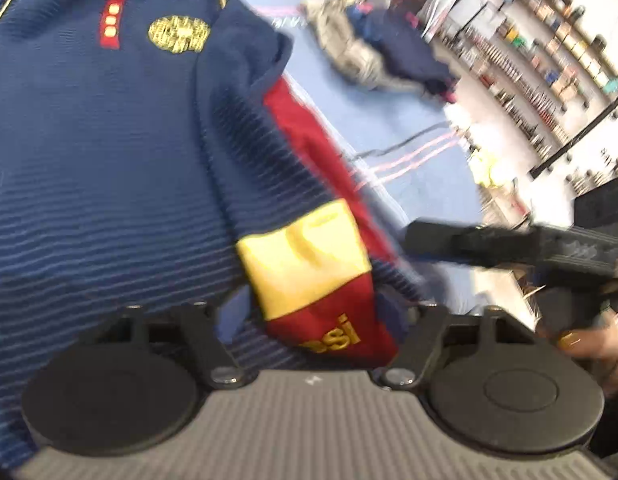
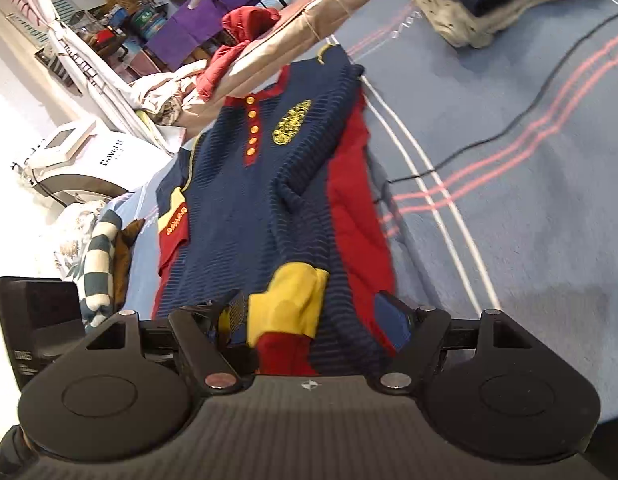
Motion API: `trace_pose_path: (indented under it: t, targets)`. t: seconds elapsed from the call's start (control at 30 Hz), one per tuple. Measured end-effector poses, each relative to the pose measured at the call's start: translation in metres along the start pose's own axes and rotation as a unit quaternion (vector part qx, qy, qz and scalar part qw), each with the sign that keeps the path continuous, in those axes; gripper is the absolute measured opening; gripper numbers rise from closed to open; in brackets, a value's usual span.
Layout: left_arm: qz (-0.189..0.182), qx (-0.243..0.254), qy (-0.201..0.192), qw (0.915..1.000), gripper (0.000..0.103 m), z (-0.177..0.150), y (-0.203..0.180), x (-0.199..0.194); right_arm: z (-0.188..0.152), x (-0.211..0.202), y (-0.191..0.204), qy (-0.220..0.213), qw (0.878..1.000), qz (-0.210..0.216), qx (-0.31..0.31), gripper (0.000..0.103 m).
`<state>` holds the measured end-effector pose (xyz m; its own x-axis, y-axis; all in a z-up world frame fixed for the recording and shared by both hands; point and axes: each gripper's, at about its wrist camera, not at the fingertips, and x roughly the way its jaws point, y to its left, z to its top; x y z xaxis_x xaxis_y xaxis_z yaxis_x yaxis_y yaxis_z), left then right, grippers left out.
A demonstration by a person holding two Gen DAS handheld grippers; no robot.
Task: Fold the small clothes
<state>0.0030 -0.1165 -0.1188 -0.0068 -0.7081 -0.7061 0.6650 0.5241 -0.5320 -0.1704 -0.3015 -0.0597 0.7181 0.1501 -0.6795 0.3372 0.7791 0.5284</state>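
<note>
A small navy striped shirt (image 1: 101, 128) with a red button placket, a yellow crest and red side panels lies face up on a blue bedspread (image 1: 393, 128); it also shows in the right wrist view (image 2: 261, 184). Its right side is folded over the front. The yellow and red sleeve (image 1: 309, 276) drapes between the fingers of my left gripper (image 1: 313, 320), which seems shut on it. My right gripper (image 2: 309, 320) holds the same sleeve (image 2: 289, 300) and the navy hem beside it. The fingertips are hidden under the cloth in both views. My right gripper's body (image 1: 509, 244) shows in the left wrist view.
A pile of folded clothes (image 1: 381, 52) sits further along the bed; it also shows in the right wrist view (image 2: 509, 0). A black cable (image 2: 509, 128) runs across the bedspread. Pillows (image 2: 301, 28), red cloth and a white device (image 2: 77, 160) lie beyond the shirt's collar. Shelves (image 1: 549, 60) stand past the bed.
</note>
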Motion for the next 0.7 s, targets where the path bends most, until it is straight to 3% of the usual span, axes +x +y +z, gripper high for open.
trace_pose_path:
  t: [0.1,0.23,0.27,0.37,0.47,0.6,0.67,0.7]
  targets:
    - [-0.042,-0.055,-0.002,0.9976,0.048,-0.006,0.013,0.006,-0.002,-0.005,-0.004,0.001,1.000,-0.002,-0.002,0.103]
    - [-0.041,-0.081,-0.004,0.9958,0.011,-0.008,0.017,0.010,0.000,-0.002,-0.007,0.001,1.000,-0.002,0.002,0.103]
    - [-0.040,-0.078,-0.008,0.9961,0.009,-0.005,0.015,0.006,0.000,-0.002,-0.006,-0.001,1.000,-0.003,0.000,0.103]
    - [-0.029,-0.053,-0.039,0.9974,0.008,0.010,0.012,-0.031,0.002,-0.001,0.000,0.004,1.000,-0.009,-0.024,0.103]
    - [0.030,0.005,-0.062,0.9976,0.008,0.023,0.011,-0.083,0.006,0.003,0.007,0.009,0.998,-0.035,-0.049,0.103]
    - [0.095,0.017,-0.037,0.9947,0.008,0.024,0.030,-0.120,0.013,0.013,0.015,0.006,0.997,-0.021,-0.071,0.103]
    - [0.121,0.014,-0.012,0.9925,0.018,0.017,0.042,-0.118,0.019,0.018,0.020,-0.002,0.996,-0.017,-0.084,0.103]
    - [0.128,0.000,0.003,0.9917,0.043,0.014,0.050,-0.116,0.021,0.021,0.024,-0.006,0.996,-0.012,-0.092,0.103]
